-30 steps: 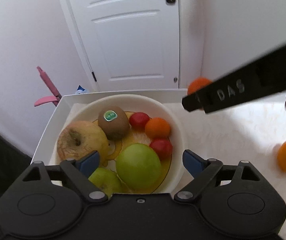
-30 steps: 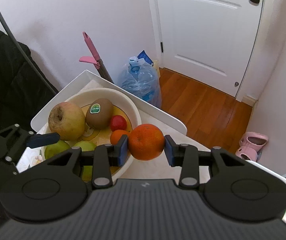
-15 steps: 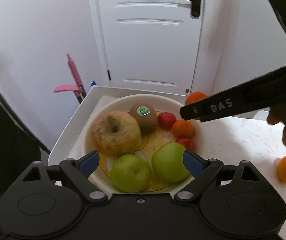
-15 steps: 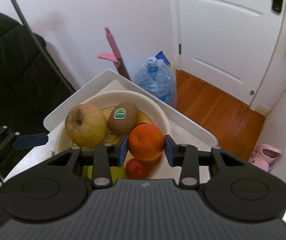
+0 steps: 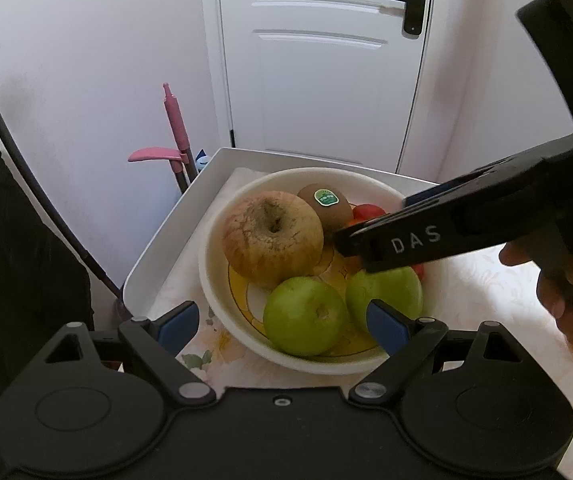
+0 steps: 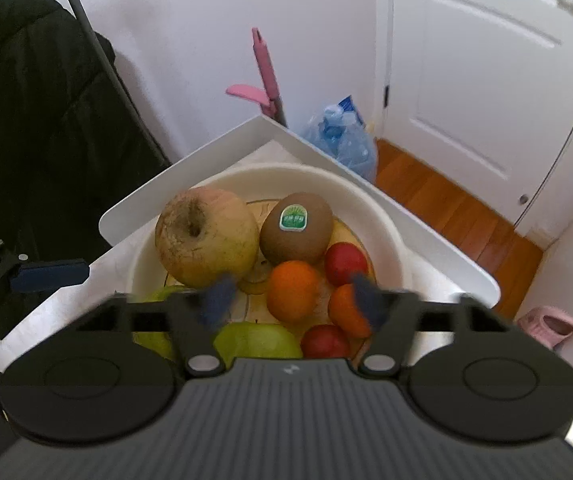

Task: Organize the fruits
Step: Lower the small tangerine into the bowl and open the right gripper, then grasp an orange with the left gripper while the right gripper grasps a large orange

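A cream bowl holds a big yellowish apple, a kiwi, two green apples, red fruits and a small orange fruit. My right gripper hovers over the bowl with its jaws opening, the blue pads blurred. An orange lies in the bowl between them, and neither pad touches it. In the left wrist view one of its fingers reaches across the bowl. My left gripper stands open at the bowl's near rim, over a green apple, holding nothing.
The bowl stands on a white tray-like table top with a raised edge. A person's hand holds the right gripper. Behind stand a pink mop handle, a water bottle, a white door and dark cloth at left.
The right gripper carried the orange over the bowl and let it go; the orange now lies among the fruit. The left gripper shifted sideways along the bowl, still open.
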